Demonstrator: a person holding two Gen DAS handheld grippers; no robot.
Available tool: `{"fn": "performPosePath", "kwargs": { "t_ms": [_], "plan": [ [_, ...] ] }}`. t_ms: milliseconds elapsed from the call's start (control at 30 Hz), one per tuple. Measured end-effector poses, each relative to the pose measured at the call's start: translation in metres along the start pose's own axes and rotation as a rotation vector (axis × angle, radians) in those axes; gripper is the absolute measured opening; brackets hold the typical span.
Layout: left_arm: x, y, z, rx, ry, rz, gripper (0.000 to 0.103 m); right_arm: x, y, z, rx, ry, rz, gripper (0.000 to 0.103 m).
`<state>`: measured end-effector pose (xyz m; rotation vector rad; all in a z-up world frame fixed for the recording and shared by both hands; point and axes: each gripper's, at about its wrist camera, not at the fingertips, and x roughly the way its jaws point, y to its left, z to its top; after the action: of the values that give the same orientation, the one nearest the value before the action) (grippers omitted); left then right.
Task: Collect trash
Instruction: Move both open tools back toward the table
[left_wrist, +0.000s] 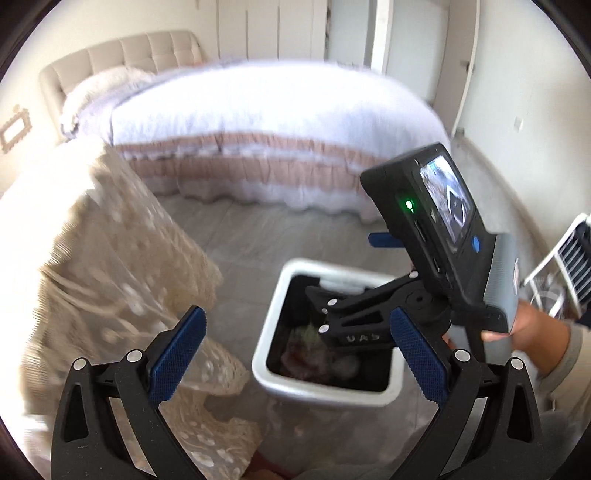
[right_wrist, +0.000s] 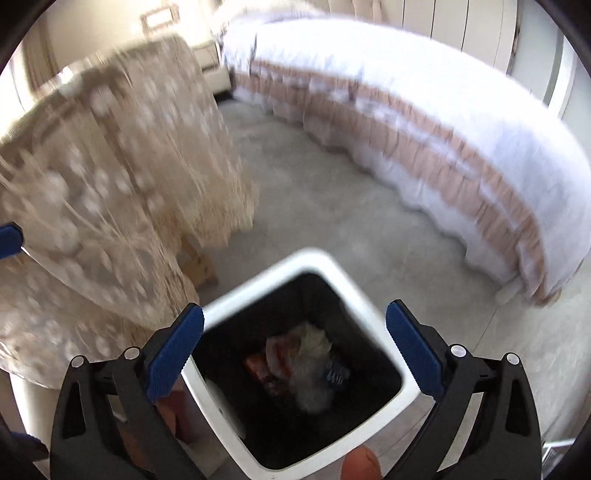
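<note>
White-rimmed bin (right_wrist: 295, 365) is sitting on the floor directly below the right hand-held gripper (right_wrist: 294, 354) — jaws gaping wide, holding nothing — with trash (right_wrist: 303, 373) lying inside; the left hand-held gripper (left_wrist: 297, 356), also empty and wide, is hanging nearer.

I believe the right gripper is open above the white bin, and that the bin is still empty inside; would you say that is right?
Not quite: the bin is not empty. The right wrist view shows crumpled wrappers and paper lying at its dark bottom. The rest holds: the right gripper is open above the white bin, with nothing between its blue pads.
</note>
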<state>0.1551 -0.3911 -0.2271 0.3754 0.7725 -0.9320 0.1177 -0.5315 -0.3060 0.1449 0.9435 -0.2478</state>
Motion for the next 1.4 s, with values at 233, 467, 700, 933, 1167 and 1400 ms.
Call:
{"fn": "performPosePath", "kwargs": {
  "t_ms": [233, 467, 700, 933, 1167, 1400],
  "plan": [
    [-0.071, 0.015, 0.015, -0.036, -0.179, 0.079, 0.098, -0.071, 0.02, 0.043, -0.041, -0.201, 0.077, 0.098],
    [-0.135, 0.058, 0.002, -0.087, -0.248, 0.312, 0.098, -0.103, 0.086, 0.076, -0.167, -0.344, 0.17, 0.098],
    [-0.194, 0.108, -0.021, -0.184, -0.284, 0.579, 0.098, -0.114, 0.157, 0.104, -0.22, -0.387, 0.288, 0.098],
    [-0.222, 0.159, -0.04, -0.273, -0.304, 0.67, 0.098, -0.128, 0.22, 0.129, -0.272, -0.417, 0.34, 0.098],
    [-0.228, 0.218, -0.056, -0.345, -0.231, 0.796, 0.098, -0.124, 0.272, 0.15, -0.334, -0.422, 0.355, 0.098],
    [-0.224, 0.289, -0.067, -0.468, -0.184, 0.816, 0.098, -0.11, 0.314, 0.167, -0.388, -0.399, 0.369, 0.098]
  ]
}}
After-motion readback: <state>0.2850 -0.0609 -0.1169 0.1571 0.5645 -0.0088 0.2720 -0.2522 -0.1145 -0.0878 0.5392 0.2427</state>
